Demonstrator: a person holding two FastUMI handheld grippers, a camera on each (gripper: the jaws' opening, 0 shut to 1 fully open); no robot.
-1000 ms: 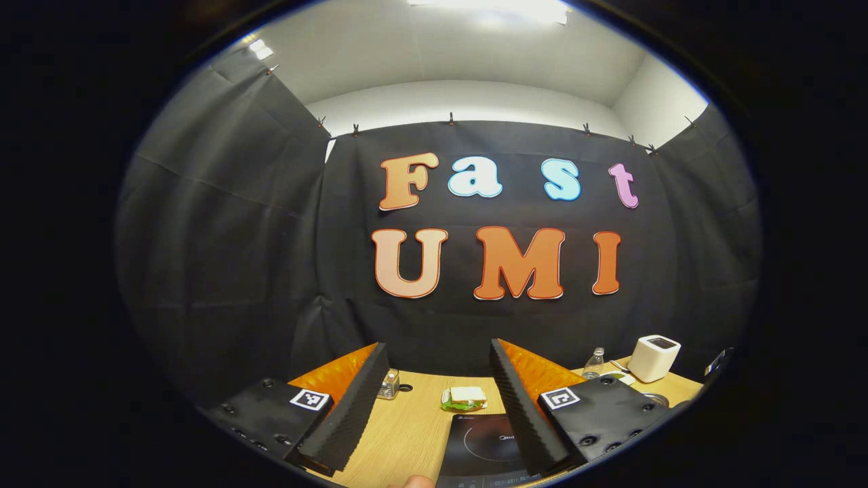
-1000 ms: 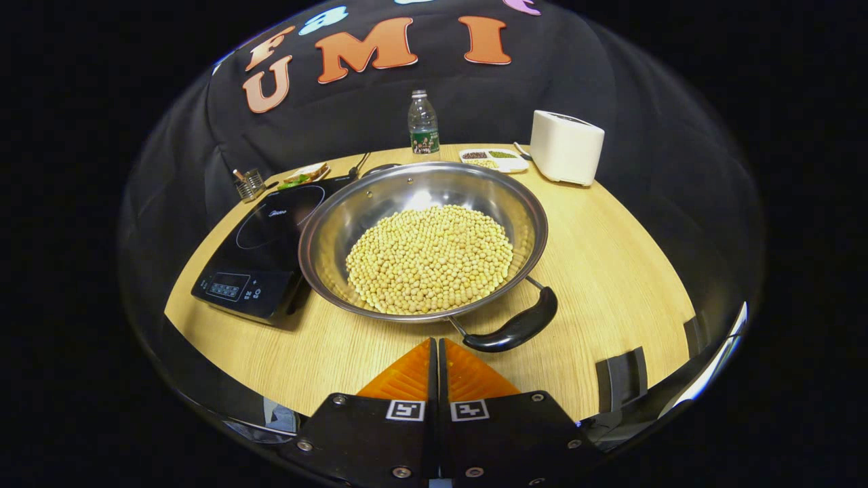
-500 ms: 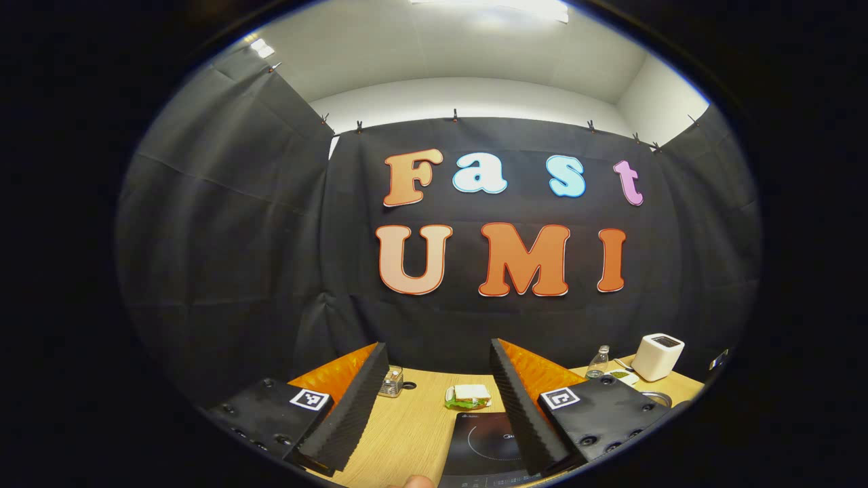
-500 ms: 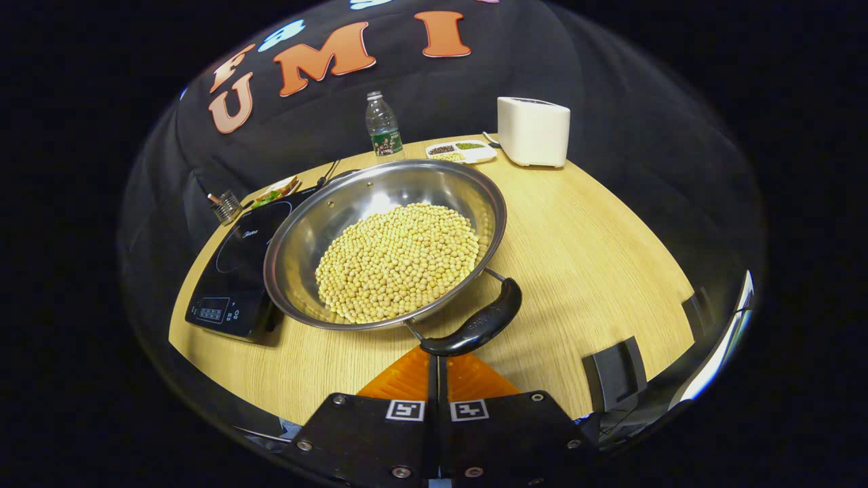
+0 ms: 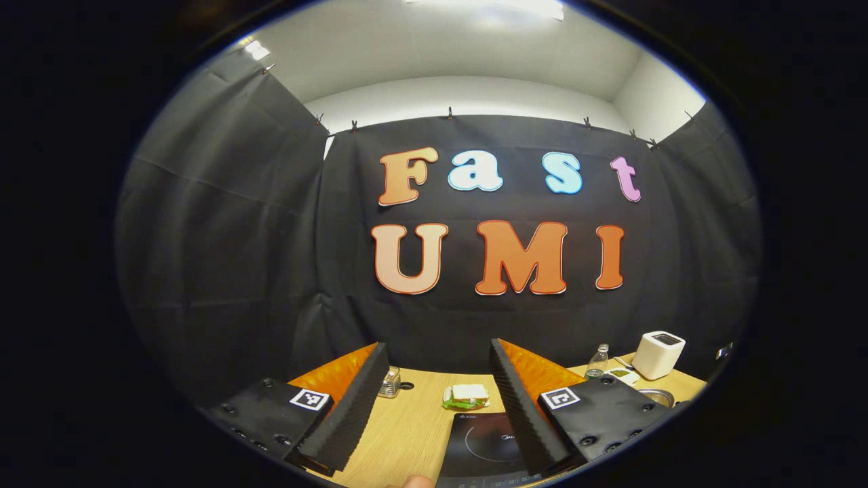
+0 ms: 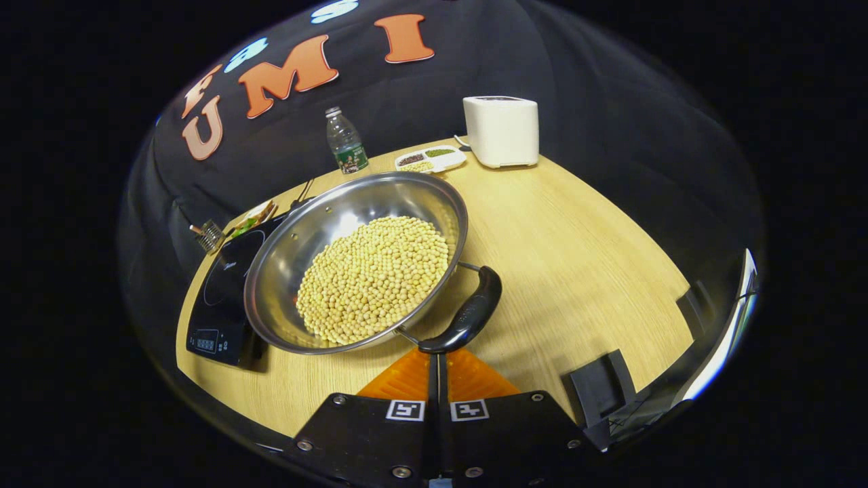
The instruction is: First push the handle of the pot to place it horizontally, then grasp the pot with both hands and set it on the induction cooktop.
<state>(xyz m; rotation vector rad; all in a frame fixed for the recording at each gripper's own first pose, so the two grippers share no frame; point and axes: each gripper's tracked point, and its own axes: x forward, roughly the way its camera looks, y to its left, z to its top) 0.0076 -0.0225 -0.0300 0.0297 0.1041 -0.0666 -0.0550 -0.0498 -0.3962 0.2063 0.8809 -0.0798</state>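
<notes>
Over the table [image 6: 576, 230], right tool [image 6: 435, 354] closed, tips meeting pot handle [image 6: 468, 315]; left tool [image 5: 434, 379] wide.

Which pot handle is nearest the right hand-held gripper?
The black loop handle on the pot's near rim, right at the right hand-held gripper tips.

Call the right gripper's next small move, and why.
Probably keep nudging the black loop handle sideways: the right gripper, fingers together, sits at its near end, and the bean-filled steel pot lies beside the black induction cooktop, handle angled.
</notes>
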